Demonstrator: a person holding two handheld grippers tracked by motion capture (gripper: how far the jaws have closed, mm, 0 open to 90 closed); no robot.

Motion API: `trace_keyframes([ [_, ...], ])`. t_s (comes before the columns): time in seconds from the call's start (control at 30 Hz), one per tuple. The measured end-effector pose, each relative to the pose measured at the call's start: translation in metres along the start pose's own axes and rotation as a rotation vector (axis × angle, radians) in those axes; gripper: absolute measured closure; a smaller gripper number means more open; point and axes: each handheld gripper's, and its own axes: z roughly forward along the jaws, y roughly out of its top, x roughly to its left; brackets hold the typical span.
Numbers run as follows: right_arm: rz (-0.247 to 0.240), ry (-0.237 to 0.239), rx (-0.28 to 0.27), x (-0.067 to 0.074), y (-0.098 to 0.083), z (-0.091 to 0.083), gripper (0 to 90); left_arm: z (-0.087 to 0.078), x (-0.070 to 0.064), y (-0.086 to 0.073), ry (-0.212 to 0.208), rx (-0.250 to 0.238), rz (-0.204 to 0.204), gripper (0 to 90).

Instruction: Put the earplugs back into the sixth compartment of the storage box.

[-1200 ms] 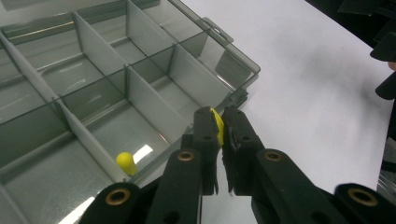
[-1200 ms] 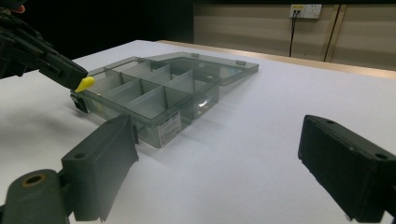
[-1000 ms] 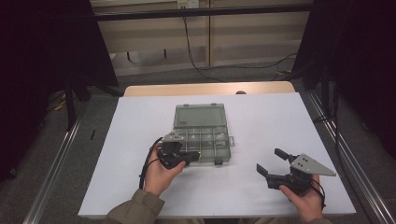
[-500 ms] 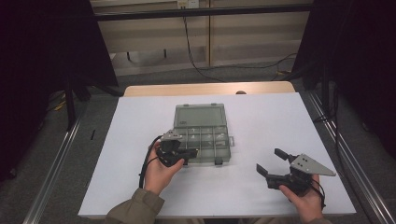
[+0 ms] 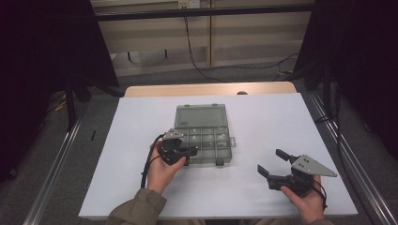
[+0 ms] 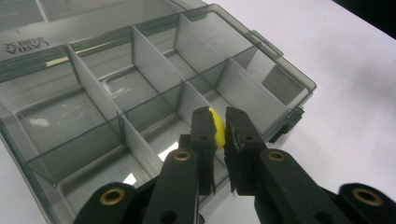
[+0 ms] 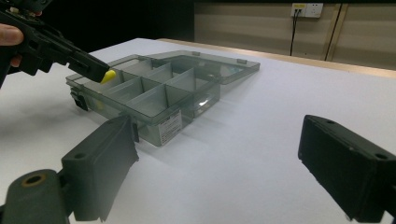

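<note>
A clear grey compartment box [image 5: 224, 123] lies open in the middle of the white table, its lid folded flat away from me. My left gripper [image 5: 194, 151] hovers over the box's near left corner. Between its jaws sits a small yellow piece [image 6: 215, 128], above a front compartment [image 6: 166, 135]. The jaws have just been opening slightly, with the yellow piece [image 7: 108, 75] still caught at their tips. The left gripper view looks along the two fingertips [image 6: 218, 114] onto the dividers [image 6: 149, 60]. My right gripper [image 5: 271, 161] rests open at the table's near right, empty, facing the box [image 7: 163, 107].
The white table top [image 5: 263, 117] reaches out to the right of and behind the box. A wooden edge [image 5: 206, 89] runs along the far side. Metal rails [image 5: 51, 173] flank the table, and a cable [image 5: 148, 168] trails from the left gripper.
</note>
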Motion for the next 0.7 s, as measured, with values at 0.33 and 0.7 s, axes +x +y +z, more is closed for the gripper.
trace_keyframes([
  [0.33, -0.001, 0.002, -0.003, 0.001, 0.0, 0.0, 10.4, -0.004, 0.004, 0.0, 0.006, -0.057, -0.013, 62.1],
  [0.7, -0.005, 0.007, -0.001, 0.001, 0.001, 0.001, 10.1, -0.015, 0.009, 0.0, 0.005, -0.093, -0.007, 32.0],
])
